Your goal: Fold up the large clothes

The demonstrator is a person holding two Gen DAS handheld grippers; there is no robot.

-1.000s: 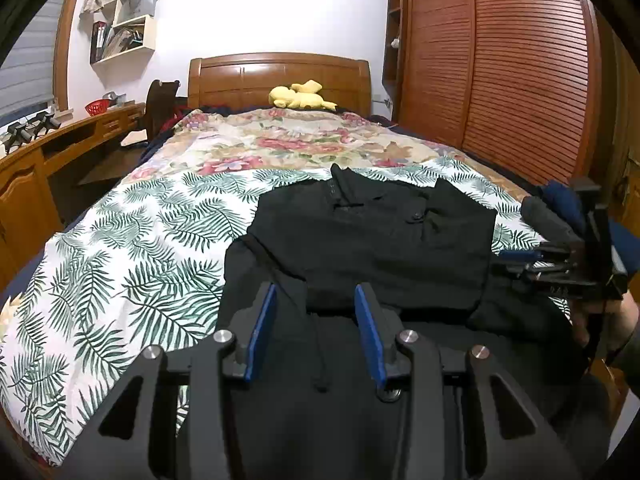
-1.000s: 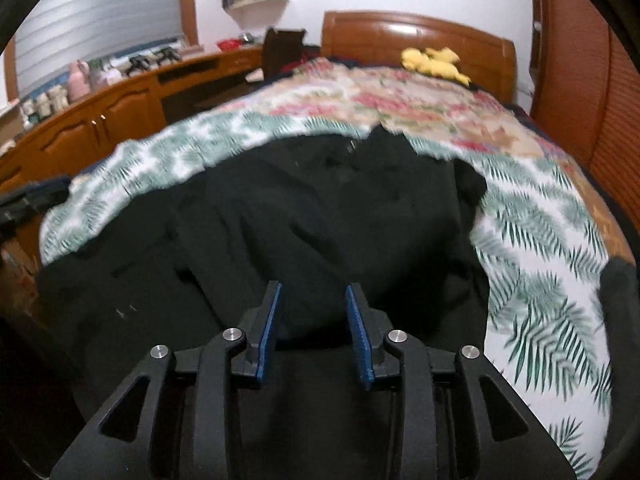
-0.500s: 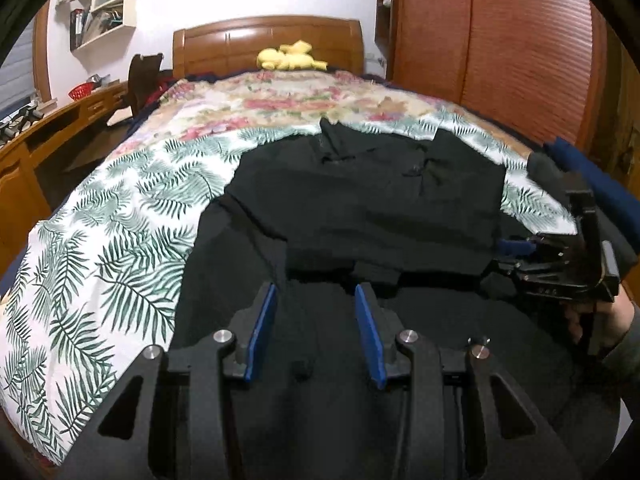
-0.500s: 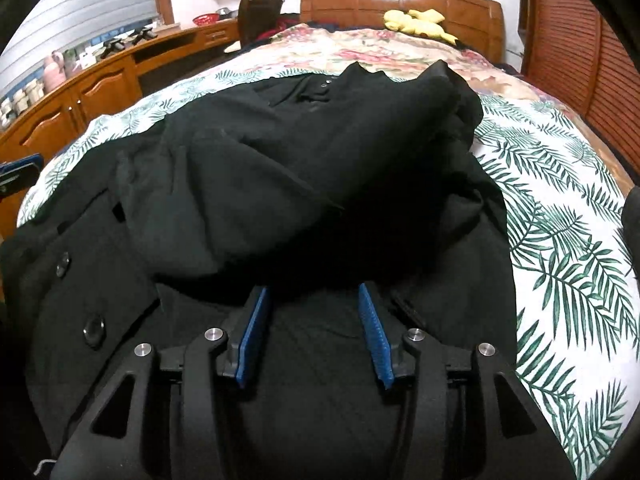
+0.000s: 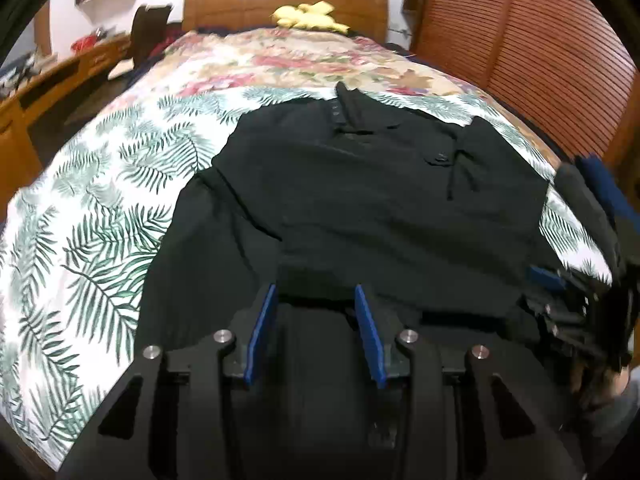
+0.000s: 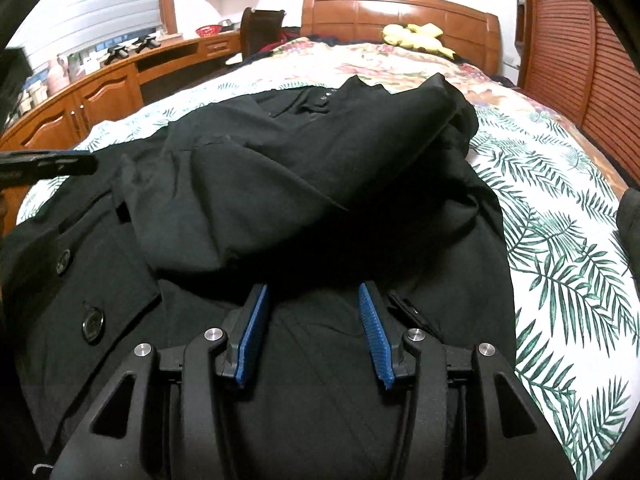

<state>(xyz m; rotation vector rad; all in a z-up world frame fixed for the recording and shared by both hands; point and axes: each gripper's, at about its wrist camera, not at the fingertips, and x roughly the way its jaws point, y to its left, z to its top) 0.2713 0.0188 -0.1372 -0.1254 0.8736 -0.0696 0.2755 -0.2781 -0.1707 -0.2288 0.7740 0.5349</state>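
Observation:
A large black buttoned coat lies on the bed, its sleeves folded in over the body; it also shows in the right wrist view. My left gripper is open and empty, low over the coat's near part. My right gripper is open and empty, low over the coat's lower right part, just below the folded sleeve. The right gripper also shows at the right edge of the left wrist view. The left gripper shows at the left edge of the right wrist view.
The bed has a palm-leaf sheet and a floral quilt beyond it. A yellow plush toy lies by the wooden headboard. A wooden desk runs along the left. Slatted wardrobe doors stand on the right. Dark clothes lie at the bed's right edge.
Both grippers have moved lower and closer to the coat's near part. The right gripper's jaws have opened a little wider. The coat has stayed in place.

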